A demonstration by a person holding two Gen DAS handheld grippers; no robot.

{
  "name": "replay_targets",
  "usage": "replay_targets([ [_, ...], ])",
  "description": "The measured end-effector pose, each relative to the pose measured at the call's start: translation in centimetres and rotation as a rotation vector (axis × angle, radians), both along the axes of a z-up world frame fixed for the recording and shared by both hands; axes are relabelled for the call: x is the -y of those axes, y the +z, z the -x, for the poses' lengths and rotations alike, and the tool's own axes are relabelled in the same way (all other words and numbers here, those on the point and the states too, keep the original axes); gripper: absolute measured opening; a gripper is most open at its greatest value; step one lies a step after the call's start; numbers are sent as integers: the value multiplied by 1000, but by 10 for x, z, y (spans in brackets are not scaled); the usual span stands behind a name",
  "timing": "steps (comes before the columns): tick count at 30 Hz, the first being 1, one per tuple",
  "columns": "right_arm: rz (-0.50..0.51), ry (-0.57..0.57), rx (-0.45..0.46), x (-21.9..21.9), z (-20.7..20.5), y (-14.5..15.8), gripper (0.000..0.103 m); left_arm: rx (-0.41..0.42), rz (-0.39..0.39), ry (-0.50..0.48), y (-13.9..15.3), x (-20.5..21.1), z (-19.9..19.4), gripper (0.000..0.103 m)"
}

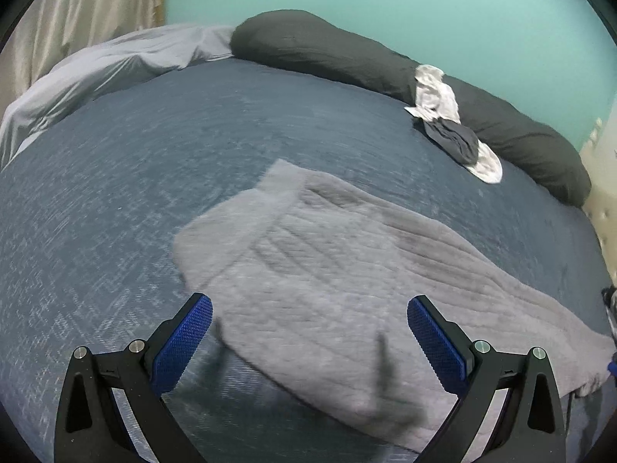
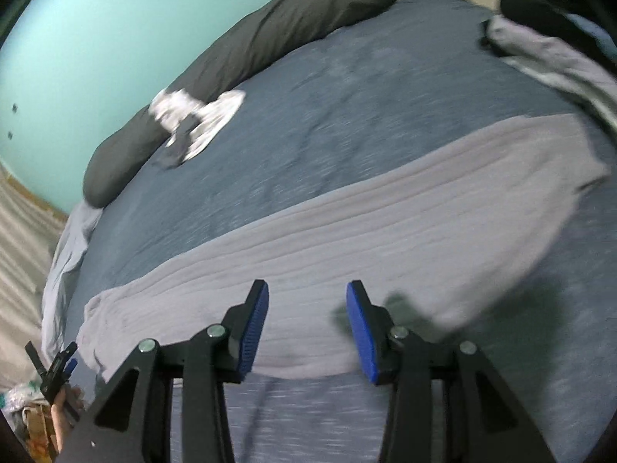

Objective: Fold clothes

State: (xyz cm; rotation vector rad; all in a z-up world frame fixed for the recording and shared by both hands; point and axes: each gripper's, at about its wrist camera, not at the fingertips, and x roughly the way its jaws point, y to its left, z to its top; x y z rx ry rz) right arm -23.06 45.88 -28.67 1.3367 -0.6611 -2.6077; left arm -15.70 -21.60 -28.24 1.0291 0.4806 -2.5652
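A light grey ribbed garment lies spread flat on the dark blue bedspread. My left gripper hovers wide open over the garment's near left end, nothing between its blue pads. In the right wrist view the same garment runs across the bed as a long band. My right gripper stands open above its near edge, holding nothing. The left gripper shows small at the lower left of that view, in a person's hand.
A long dark grey bolster pillow lies along the teal wall. Small white and dark clothes are piled against it. A pale grey sheet is bunched at the far left, and more grey cloth lies at the right.
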Motion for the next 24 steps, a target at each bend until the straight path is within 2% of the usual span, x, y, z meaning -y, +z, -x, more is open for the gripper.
replay_targets([
  [6, -2, -70, 9, -46, -6, 1, 43, 16, 29, -45, -1, -28, 18, 103],
  [11, 4, -139, 48, -70, -5, -15, 43, 32, 42, -79, -5, -45, 28, 103],
  [12, 17, -181, 59, -79, -4, -19, 44, 32, 45, -83, -5, -48, 30, 103],
  [14, 26, -258, 80, -96, -4, -26, 54, 31, 49, -90, -4, -53, 33, 103],
  [19, 87, -399, 122, -135, -4, -43, 56, 36, 51, -104, -7, -61, 40, 103],
  [24, 170, -465, 76, -163, 1, -52, 57, 45, 58, -114, -9, -65, 45, 103],
])
